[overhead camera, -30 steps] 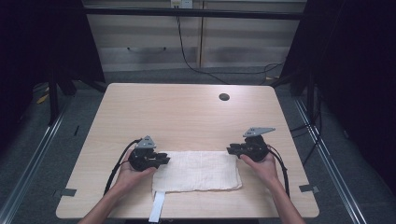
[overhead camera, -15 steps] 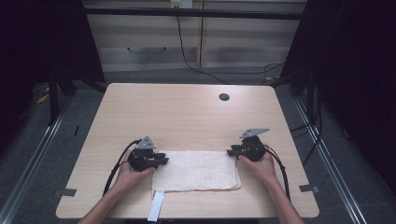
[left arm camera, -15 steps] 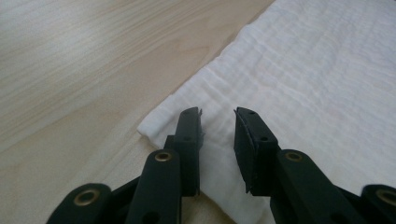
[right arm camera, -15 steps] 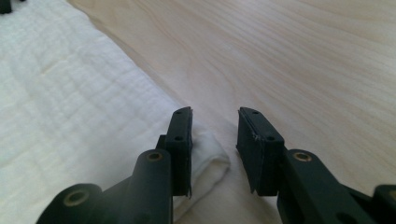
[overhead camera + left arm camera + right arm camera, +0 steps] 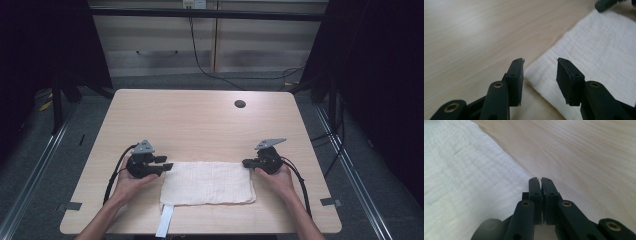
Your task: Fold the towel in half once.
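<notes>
We see a pale wooden table (image 5: 200, 125) with a dark round hole (image 5: 240, 104) near its far edge, and a white strip (image 5: 164, 220) hanging over its near edge.

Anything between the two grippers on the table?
The folded white cloth, in the high view, spans from the left gripper to the right gripper.

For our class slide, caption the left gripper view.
Left gripper, jaws open, at the corner of a white cloth on a wooden table.
</notes>
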Demonstrator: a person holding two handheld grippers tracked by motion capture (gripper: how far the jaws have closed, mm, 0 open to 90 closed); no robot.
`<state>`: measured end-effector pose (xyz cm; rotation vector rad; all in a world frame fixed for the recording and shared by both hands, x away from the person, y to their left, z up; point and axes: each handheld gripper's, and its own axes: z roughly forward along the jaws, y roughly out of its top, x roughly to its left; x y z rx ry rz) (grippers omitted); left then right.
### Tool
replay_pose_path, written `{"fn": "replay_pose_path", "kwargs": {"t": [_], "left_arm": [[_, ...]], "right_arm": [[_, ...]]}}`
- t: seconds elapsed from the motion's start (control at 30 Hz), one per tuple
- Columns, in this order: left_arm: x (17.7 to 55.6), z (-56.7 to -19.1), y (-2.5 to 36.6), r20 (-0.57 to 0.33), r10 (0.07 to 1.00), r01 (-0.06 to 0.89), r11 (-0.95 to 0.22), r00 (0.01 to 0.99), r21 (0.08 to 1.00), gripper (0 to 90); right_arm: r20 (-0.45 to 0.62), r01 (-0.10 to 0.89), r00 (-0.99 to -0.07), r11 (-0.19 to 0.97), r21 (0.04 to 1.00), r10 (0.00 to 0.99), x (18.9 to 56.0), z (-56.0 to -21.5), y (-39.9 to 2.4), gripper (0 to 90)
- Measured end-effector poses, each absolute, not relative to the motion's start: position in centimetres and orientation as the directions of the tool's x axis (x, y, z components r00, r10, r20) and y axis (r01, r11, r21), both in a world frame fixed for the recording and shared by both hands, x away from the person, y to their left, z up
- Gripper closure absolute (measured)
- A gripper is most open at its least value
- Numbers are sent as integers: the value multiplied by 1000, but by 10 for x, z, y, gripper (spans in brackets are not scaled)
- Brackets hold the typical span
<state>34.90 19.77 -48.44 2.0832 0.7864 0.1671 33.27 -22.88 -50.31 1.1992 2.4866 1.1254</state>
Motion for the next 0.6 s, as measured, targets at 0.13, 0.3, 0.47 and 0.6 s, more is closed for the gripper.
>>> {"fn": "replay_pose_path", "kwargs": {"t": [0.13,0.3,0.47,0.6], "left_arm": [[364,-487,196,-144,588,473,-455,796,755,529],[370,-494,191,-150,586,481,-463,796,744,530],[370,-500,187,-150,572,481,-487,806,729,547],[369,-503,186,-147,570,479,-491,808,728,552]], "right_arm": [[170,608,-663,392,691,729,333,-503,-228,877],[170,609,-661,391,690,731,333,-503,-228,876],[164,607,-657,387,694,736,332,-504,-227,876],[170,610,-654,380,696,737,332,-504,-226,876]]}}
